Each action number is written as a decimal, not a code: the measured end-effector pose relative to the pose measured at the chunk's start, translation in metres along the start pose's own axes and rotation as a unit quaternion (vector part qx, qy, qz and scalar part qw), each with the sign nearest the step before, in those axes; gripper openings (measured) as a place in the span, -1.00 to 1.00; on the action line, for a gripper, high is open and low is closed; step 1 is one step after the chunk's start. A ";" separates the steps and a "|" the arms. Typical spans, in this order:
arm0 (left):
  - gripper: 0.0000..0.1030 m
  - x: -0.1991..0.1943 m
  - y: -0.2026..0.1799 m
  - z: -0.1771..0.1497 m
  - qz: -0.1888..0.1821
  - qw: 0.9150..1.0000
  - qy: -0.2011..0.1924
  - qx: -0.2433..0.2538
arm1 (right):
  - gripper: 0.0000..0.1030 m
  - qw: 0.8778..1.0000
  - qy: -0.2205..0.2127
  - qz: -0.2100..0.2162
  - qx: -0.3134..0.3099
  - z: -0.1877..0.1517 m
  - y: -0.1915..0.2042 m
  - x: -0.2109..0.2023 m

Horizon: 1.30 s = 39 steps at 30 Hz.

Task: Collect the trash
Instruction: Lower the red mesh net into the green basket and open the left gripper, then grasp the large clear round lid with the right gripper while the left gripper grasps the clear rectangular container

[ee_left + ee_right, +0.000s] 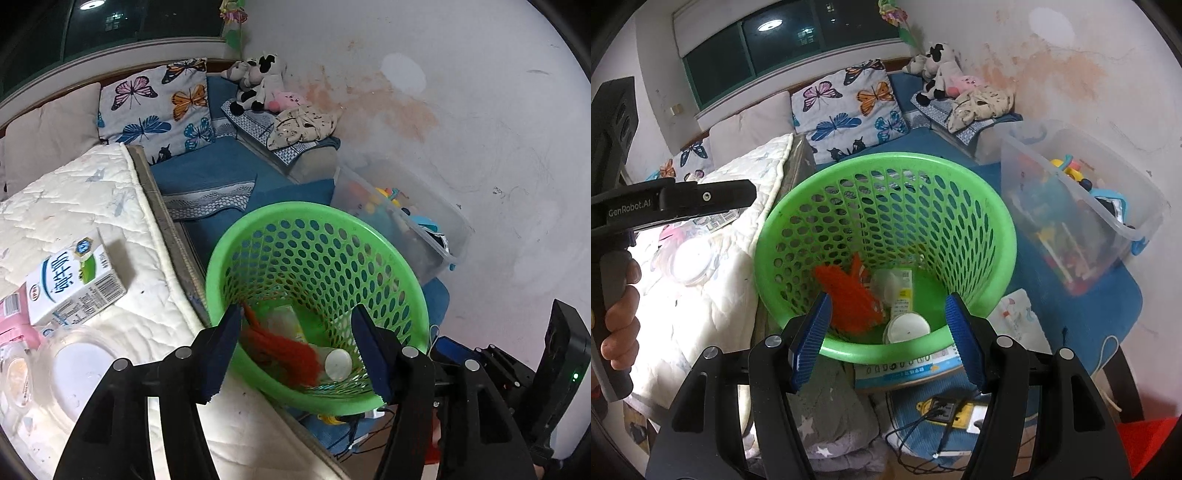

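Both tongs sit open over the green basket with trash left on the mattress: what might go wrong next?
1. The milk carton lies flat, so the left tongs may slip off it.
2. The clear plastic lid looks thin and slick, hard to pinch.
3. The green basket hugs the mattress edge; a bump might tip it.

Quilted white mattress (92, 206) with milk carton (74, 280), clear lids (70, 373).

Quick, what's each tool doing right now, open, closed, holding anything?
Left tool: open, holding nothing, above the green basket.
Right tool: open, holding nothing, also over the basket.
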<state>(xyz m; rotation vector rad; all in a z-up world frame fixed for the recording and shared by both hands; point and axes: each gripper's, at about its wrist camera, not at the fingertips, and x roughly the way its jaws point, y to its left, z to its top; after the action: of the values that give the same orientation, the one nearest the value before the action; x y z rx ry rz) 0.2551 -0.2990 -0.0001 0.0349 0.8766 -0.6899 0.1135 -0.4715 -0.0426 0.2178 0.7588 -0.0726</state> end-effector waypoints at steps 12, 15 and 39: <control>0.34 -0.051 0.042 -0.022 0.037 0.999 -0.027 -0.029 | 0.45 0.999 -0.005 0.025 -0.024 -0.001 0.035 -0.007; 0.47 -0.067 0.059 -0.032 0.055 0.997 -0.033 -0.038 | 0.50 0.999 -0.003 0.033 -0.033 0.000 0.047 -0.007; 0.81 -0.139 0.184 -0.094 0.151 0.983 -0.048 -0.097 | 0.67 0.989 0.013 0.104 -0.103 0.014 0.148 0.017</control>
<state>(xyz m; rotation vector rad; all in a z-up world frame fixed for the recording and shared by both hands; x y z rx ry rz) 0.2337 -0.0512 -0.0071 -0.0390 0.8217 -0.3185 0.1563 -0.3295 -0.0195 0.1005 0.7606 0.2055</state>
